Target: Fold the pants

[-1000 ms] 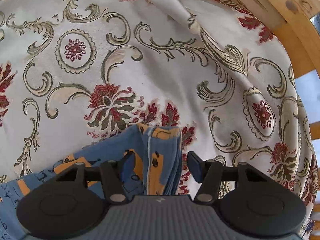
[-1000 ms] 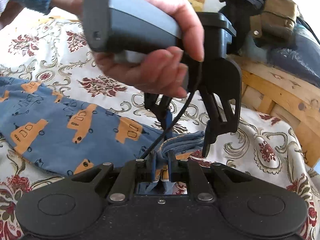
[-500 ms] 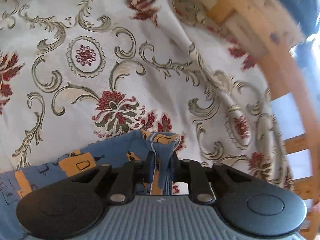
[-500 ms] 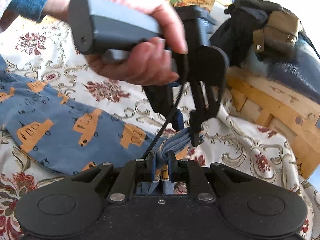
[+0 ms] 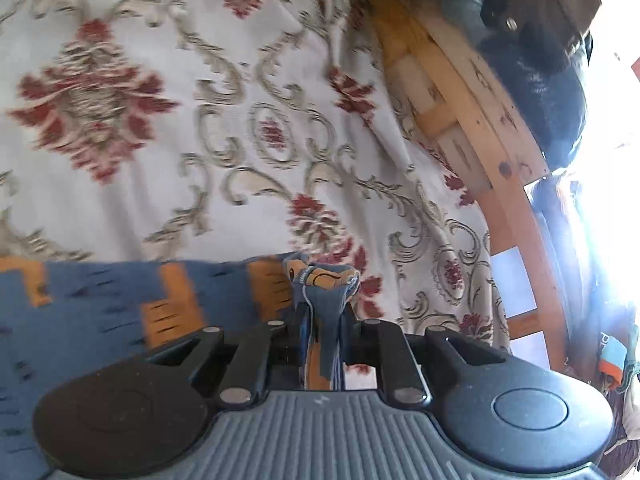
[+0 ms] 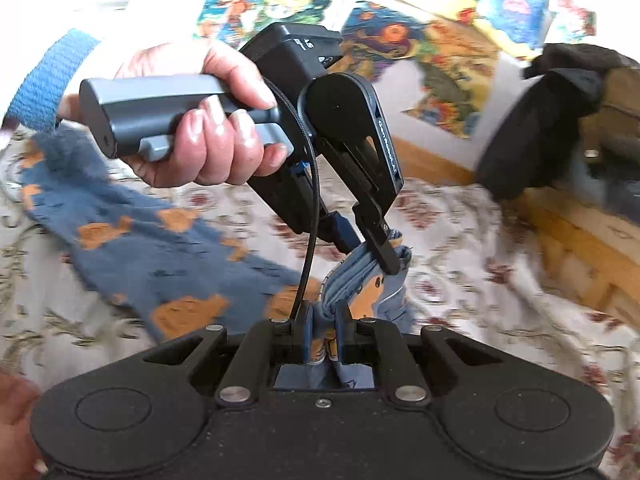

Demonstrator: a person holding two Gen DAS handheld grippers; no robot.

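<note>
Washing out to white glare along the right edge of the left wrist view and across the top of the right wrist view. Smearing with motion blur over the patterned bedspread [image 5: 248, 128] and pants [image 6: 160, 248]; bending strongly toward the fisheye corners.

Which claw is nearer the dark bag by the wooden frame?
Left, probably. The left claw pinches the pants farther ahead, toward the dark bag; the right claw grips the same bunched end behind it, farther from the bag.
</note>
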